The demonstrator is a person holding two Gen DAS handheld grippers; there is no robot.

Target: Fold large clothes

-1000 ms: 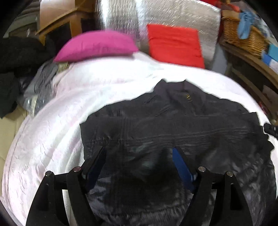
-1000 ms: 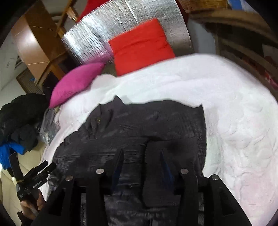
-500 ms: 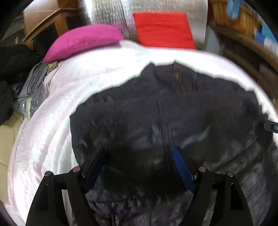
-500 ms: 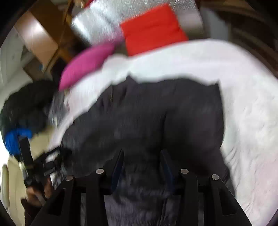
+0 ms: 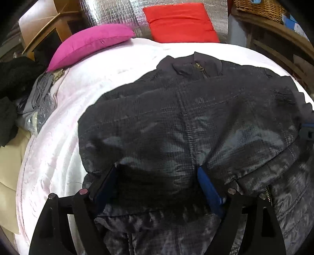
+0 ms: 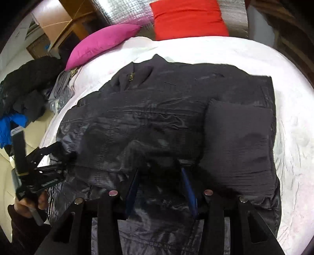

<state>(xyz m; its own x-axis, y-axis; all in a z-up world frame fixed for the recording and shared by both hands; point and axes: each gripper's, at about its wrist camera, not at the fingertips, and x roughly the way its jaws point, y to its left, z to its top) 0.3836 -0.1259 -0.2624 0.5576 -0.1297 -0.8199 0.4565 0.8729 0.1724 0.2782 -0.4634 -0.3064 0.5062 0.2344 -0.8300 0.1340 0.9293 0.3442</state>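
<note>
On the white quilted bed cover (image 5: 121,64), a large dark grey padded jacket (image 5: 186,117) with a brass zip at its collar is laid out, collar toward the far pillows and hem toward the two grippers. The sleeves appear to be already turned in across the body, a ribbed cuff being seen lying on the right side in the right wrist view, so the folding is judged to be partly done. The lengthwise fold, hem over toward collar, is judged to remain, along with any final flattening. The left gripper (image 5: 157,184) is held low over the near hem with its jaws spread wide; fabric lies between the blue pads, but no pinch is made. The right gripper (image 6: 161,188) is likewise set at the hem with its jaws apart, bunched cloth sitting between them unpinched. Whether either pair rests on the cloth or hovers just above cannot be told. At the head of the bed, a magenta pillow (image 5: 90,42) and a red square cushion (image 5: 180,22) are propped against a silver reflective foil sheet (image 5: 115,11). A heap of dark and grey clothes (image 5: 21,84) is piled beside the bed on the left, and wooden furniture and a wicker basket (image 5: 259,7) are seen along the room's edges.
</note>
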